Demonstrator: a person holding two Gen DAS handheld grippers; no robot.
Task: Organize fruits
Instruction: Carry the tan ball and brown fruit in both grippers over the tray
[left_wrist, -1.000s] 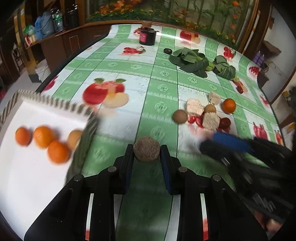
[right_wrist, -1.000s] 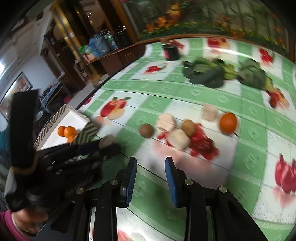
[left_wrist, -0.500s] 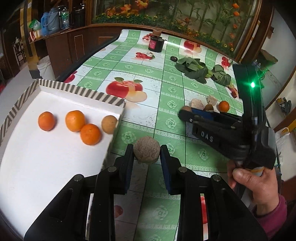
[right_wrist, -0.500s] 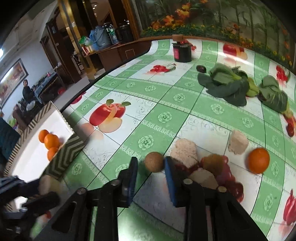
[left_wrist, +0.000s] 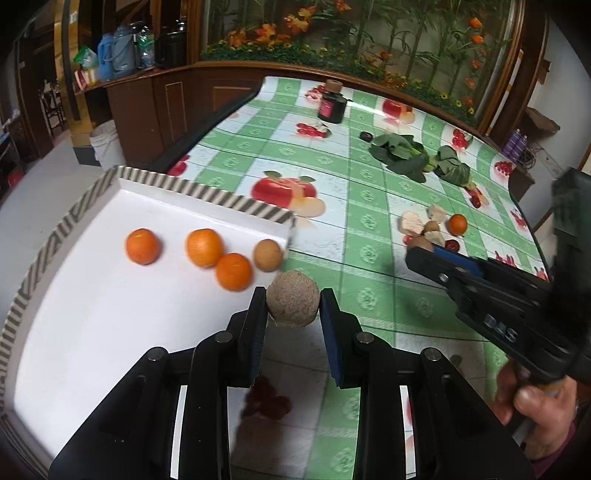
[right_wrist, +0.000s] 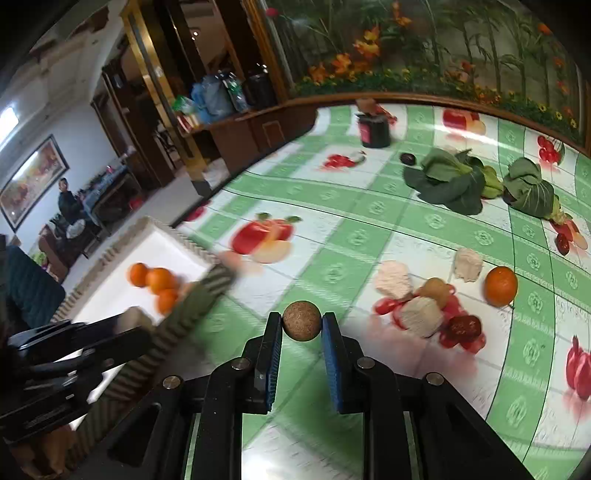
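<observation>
My left gripper (left_wrist: 293, 308) is shut on a rough brown round fruit (left_wrist: 293, 303) and holds it at the near right corner of the white tray (left_wrist: 110, 295). The tray holds three oranges (left_wrist: 204, 247) and a tan fruit (left_wrist: 267, 254). My right gripper (right_wrist: 301, 325) has its pads on either side of a small brown round fruit (right_wrist: 301, 320) on the table; the pads touch it or nearly so. A loose orange (right_wrist: 501, 286) and a pile of pale and red fruits (right_wrist: 421, 314) lie to its right.
Leafy greens (right_wrist: 450, 181) and a dark jar (right_wrist: 375, 129) stand farther back on the green checked tablecloth (right_wrist: 332, 206). The striped tray rim (right_wrist: 199, 295) is left of my right gripper. The table's left edge drops to the floor.
My left gripper carried the rough fruit left, up to the tray's corner. My right gripper moved forward and closed in around the small brown fruit.
</observation>
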